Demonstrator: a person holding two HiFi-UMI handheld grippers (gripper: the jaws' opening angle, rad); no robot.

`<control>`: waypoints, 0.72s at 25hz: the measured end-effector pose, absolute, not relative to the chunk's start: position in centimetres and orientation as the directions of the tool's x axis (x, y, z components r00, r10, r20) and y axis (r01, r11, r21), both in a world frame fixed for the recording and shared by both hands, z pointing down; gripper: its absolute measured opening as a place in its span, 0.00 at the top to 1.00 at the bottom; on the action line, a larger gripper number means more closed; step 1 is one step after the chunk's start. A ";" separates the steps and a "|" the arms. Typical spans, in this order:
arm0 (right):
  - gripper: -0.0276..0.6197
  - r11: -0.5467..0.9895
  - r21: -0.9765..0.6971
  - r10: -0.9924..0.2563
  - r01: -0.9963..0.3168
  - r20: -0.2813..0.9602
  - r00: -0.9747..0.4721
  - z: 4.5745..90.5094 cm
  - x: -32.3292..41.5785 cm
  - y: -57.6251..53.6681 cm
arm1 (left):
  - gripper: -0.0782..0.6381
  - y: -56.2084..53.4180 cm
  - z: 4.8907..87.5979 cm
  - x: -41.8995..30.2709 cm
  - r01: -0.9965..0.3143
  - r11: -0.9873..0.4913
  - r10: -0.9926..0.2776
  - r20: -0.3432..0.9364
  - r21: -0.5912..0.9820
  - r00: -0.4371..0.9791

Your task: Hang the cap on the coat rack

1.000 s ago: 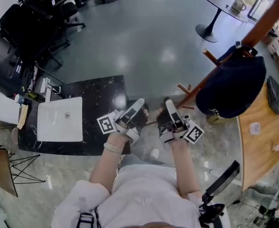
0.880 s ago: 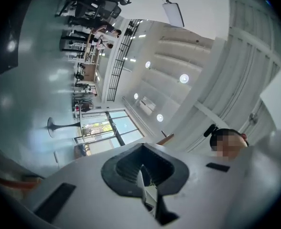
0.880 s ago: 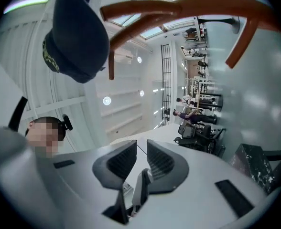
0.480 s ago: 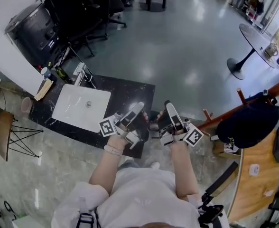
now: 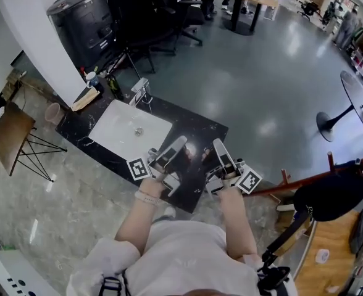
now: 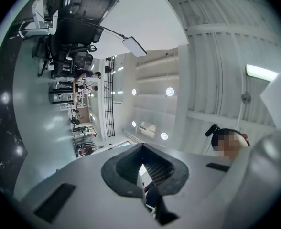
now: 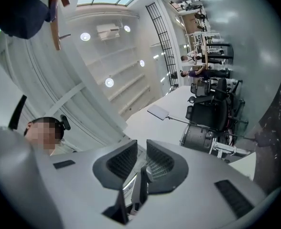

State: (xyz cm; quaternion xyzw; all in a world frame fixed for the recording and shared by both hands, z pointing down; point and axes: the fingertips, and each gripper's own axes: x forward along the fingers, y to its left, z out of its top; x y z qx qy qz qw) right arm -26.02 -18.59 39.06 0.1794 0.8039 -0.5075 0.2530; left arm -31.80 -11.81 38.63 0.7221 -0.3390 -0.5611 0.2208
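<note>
The dark navy cap (image 5: pixel 333 196) hangs on a peg of the slanting wooden coat rack (image 5: pixel 292 185) at the right edge of the head view. Neither gripper touches it. I hold both grippers close in front of my body, over the black counter. My left gripper (image 5: pixel 180 142) is shut and empty, its pads meeting at the tips (image 6: pixel 141 149). My right gripper (image 5: pixel 217 143) is all but shut, with only a thin slit between its pads (image 7: pixel 140 149) and nothing in it. Both gripper views look up at the ceiling. The cap (image 7: pixel 21 13) and a rack peg (image 7: pixel 54 18) show at the right gripper view's top left.
A black marble counter (image 5: pixel 200 134) with a white sink (image 5: pixel 130 130) and faucet (image 5: pixel 141 93) lies below the grippers. A black bin (image 5: pixel 83 17) and office chairs (image 5: pixel 163 11) stand behind it. A round table (image 5: pixel 360 100) is at right, a wooden tabletop (image 5: pixel 320 258) at lower right.
The head view has swung left, so the cap and rack slid to the right edge and look smaller. Both grippers keep their place in front of my body, away from the cap.
</note>
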 end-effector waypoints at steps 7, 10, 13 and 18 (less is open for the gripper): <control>0.84 0.372 -0.722 0.112 0.583 -0.589 -0.800 38.6 -29.0 -15.6 | 0.88 -8.7 38.2 -33.8 -0.303 -0.656 -0.742 -0.665 0.691 0.088; 0.84 0.357 -0.723 0.138 0.592 -0.586 -0.799 38.6 -30.0 -14.5 | 0.88 -7.6 38.2 -34.4 -0.324 -0.645 -0.746 -0.663 0.692 0.069; 0.85 0.346 -0.722 0.160 0.599 -0.584 -0.796 38.7 -30.8 -13.5 | 0.88 -6.7 38.3 -34.9 -0.339 -0.635 -0.750 -0.660 0.694 0.053; 0.85 0.331 -0.726 0.198 0.603 -0.572 -0.796 38.8 -31.6 -12.2 | 0.88 -5.5 38.4 -35.3 -0.353 -0.619 -0.755 -0.655 0.702 0.022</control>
